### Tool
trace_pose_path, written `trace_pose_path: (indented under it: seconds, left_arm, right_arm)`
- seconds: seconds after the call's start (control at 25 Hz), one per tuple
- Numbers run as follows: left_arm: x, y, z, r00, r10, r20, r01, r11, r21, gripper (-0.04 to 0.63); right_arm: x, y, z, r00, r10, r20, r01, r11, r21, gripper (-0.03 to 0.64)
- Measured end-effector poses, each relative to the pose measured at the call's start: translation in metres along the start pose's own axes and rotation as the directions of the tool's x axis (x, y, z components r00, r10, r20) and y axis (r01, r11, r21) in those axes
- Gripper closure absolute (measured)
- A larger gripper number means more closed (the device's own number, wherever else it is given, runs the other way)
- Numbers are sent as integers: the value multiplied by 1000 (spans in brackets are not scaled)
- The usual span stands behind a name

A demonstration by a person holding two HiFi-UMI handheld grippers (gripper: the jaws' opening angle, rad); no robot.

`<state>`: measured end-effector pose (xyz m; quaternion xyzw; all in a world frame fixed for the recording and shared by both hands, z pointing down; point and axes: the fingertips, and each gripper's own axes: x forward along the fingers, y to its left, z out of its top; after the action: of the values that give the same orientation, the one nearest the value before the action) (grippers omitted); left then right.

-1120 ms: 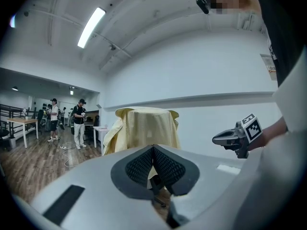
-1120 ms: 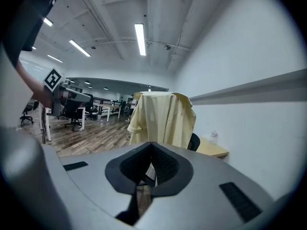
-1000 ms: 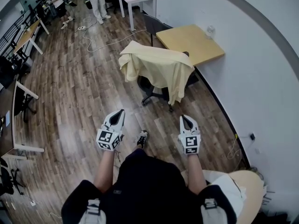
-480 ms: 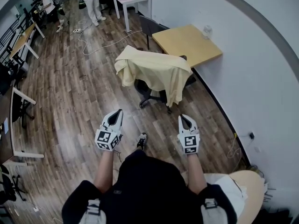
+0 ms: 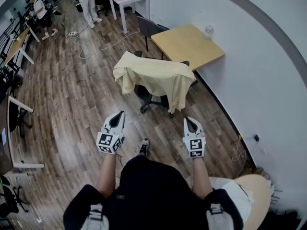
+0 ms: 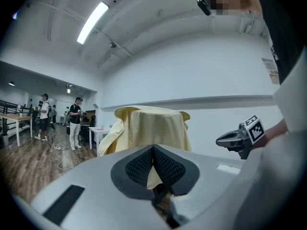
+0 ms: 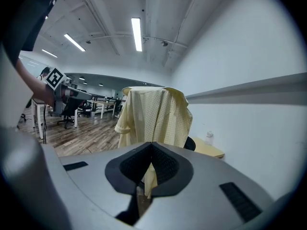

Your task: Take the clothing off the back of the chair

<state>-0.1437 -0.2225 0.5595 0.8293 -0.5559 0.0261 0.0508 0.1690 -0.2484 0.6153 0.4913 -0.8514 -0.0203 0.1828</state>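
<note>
Wood floor [image 5: 72, 95]: wide open stretch left of chair [image 5: 146, 96], bare boards between chair and both grippers. White wall [image 5: 259, 80] runs close along chair's right. Wooden table [image 5: 192, 44] just behind chair, its near edge by the backrest. Yellow shirt [image 5: 153, 78] draped over chair back, hem hanging down right side, sleeve off left edge. Left gripper [image 5: 122, 113] and right gripper [image 5: 188, 120] held well short of chair, tips toward shirt, each with jaws pressed together, nothing between.
</note>
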Motion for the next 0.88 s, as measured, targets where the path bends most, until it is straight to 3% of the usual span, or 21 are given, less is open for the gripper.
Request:
trace_pose_path:
  seconds: [0.88]
  left_arm:
    - [71,66,11,1000,-2,26,2,1000,-18,594]
  right_arm:
    - [58,-31,18,997,-68,-29,68,998,-12,621]
